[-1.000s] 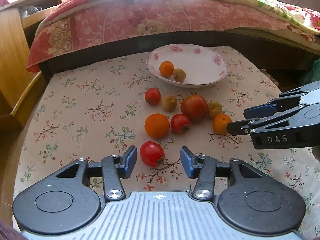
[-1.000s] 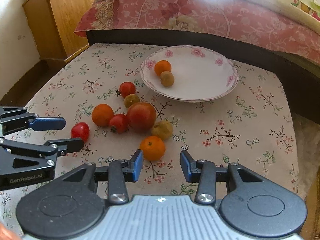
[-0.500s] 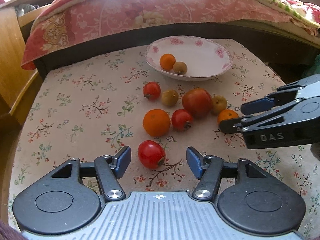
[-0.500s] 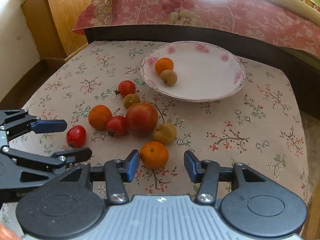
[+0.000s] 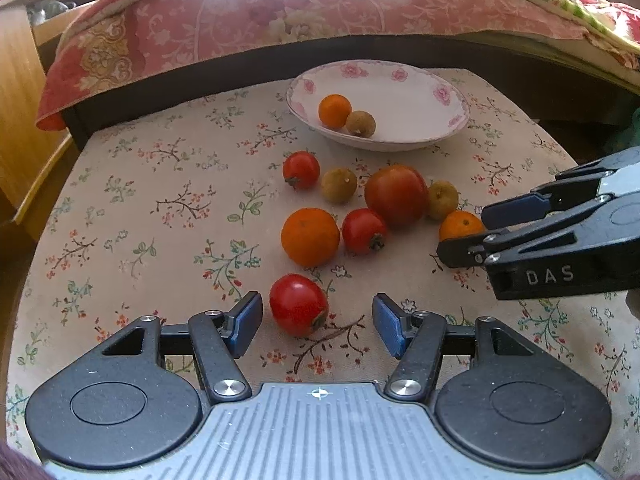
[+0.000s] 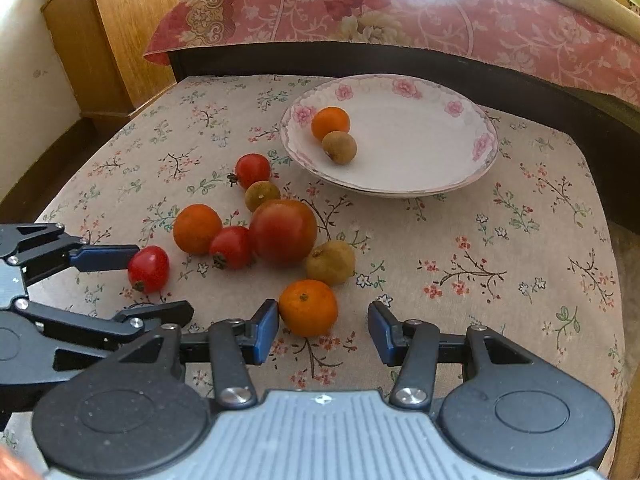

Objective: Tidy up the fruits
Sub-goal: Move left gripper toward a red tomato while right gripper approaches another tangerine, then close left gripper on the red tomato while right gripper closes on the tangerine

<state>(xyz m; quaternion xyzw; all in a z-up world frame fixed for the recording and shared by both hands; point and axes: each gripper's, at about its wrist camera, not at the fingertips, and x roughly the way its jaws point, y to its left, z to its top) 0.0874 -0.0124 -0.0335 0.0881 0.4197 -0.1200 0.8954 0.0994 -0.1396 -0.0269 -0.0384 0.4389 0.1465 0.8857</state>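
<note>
Floral cloth [image 5: 168, 208] covers the table, where the left gripper [image 5: 318, 322] stands released with a small red tomato [image 5: 298, 304] between its parted pads, stem end toward the viewer's lower right. Just beside it, the right gripper [image 6: 323, 330] is likewise released around a mandarin [image 6: 308, 307], stem scar up. Farther off, loose fruits cluster, and beyond them the flowered bowl [image 5: 420, 136] holds a small orange [image 5: 334, 111] touching a brown longan [image 5: 360, 123].

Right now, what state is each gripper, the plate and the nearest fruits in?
left gripper: open, jaws either side of a red tomato, no grip.
right gripper: open, jaws flanking a small orange, left pad about touching it.
plate: upright on the cloth, holding one orange fruit and one brown fruit.
large tomato: on the cloth, untouched.
</note>
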